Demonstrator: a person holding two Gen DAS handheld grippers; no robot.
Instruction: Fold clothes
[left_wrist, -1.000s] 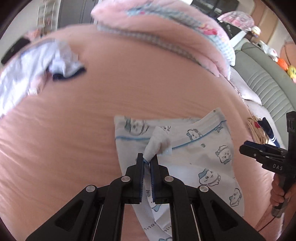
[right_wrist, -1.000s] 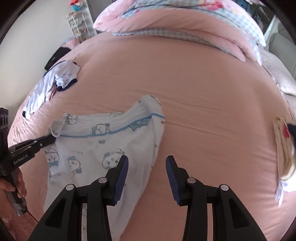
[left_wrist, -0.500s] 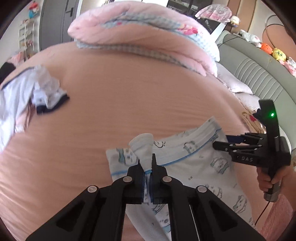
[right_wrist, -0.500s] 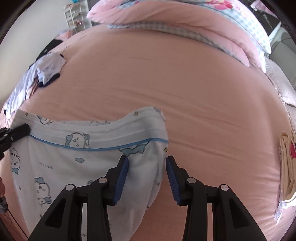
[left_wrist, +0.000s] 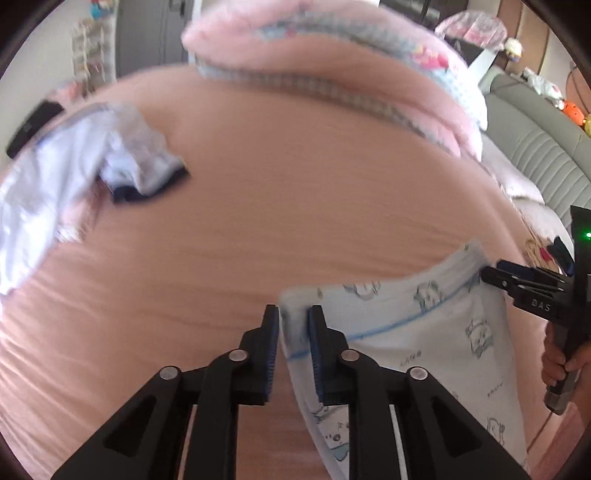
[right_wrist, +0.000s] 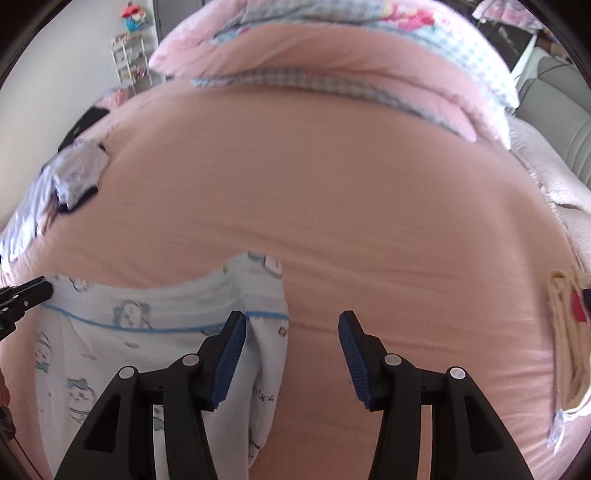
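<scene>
At the lower middle of my left wrist view, my left gripper (left_wrist: 292, 325) has the left corner of the printed garment (left_wrist: 424, 332) between its blue pads. The jaws are opening: a narrow gap shows on either side of the cloth, so the pads no longer pinch it. The garment is white with small cartoon figures and a thin blue line running across below its top band; it spreads from that corner toward the right of the frame and hangs down past the bottom edge over the pink bed sheet (left_wrist: 295, 206).

At the right edge of that same view I see my right gripper (left_wrist: 491, 275) from the side, its tips at the garment's other top corner, with the hand (left_wrist: 561, 365) wrapped round its handle below.

Lower centre in my right wrist view, the right gripper (right_wrist: 292, 332) has its fingers well apart and still widening. The garment's right corner (right_wrist: 258, 295) lies just ahead of the left pad and partly in the gap, touching neither pad firmly as far as I can tell; most of the gap shows bare sheet. The left gripper's tips (right_wrist: 33, 290) come in at the left edge against the cloth's far corner.

Upper left in both views lies a crumpled white and dark pile of clothes (left_wrist: 74, 184). Along the top sits a rolled pink quilt (right_wrist: 332, 62). At the right edge of the right view rests a folded cream item (right_wrist: 565, 339).
</scene>
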